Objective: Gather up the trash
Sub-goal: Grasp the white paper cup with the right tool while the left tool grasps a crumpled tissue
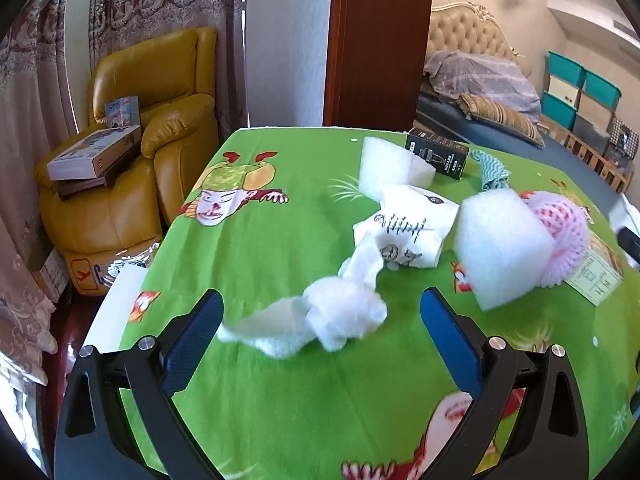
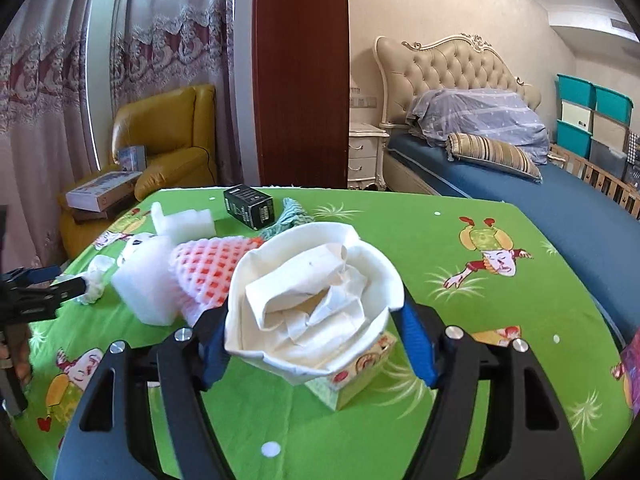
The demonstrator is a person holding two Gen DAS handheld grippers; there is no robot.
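Left gripper jaws spread wide, pointing down at a crumpled white tissue wad lying on the green cartoon tablecloth; wad sits between the blue pads but neither pad touches it, so nothing held on that side. Reads as lining up for a pinch. Right gripper has its pads against both sides of a small white bag, mouth folded open and facing up, with a crumpled liner inside; it seems to be pinching the walls, probably to keep the mouth steady as the drop target. A small printed carton sits touching the bag's base. Rest of the trash is still on the cloth between the two tools: white foam block, pink foam fruit net touching it, printed paper wrapper, second foam piece, black box at the far edge. My read: early in the task, most items uncollected.
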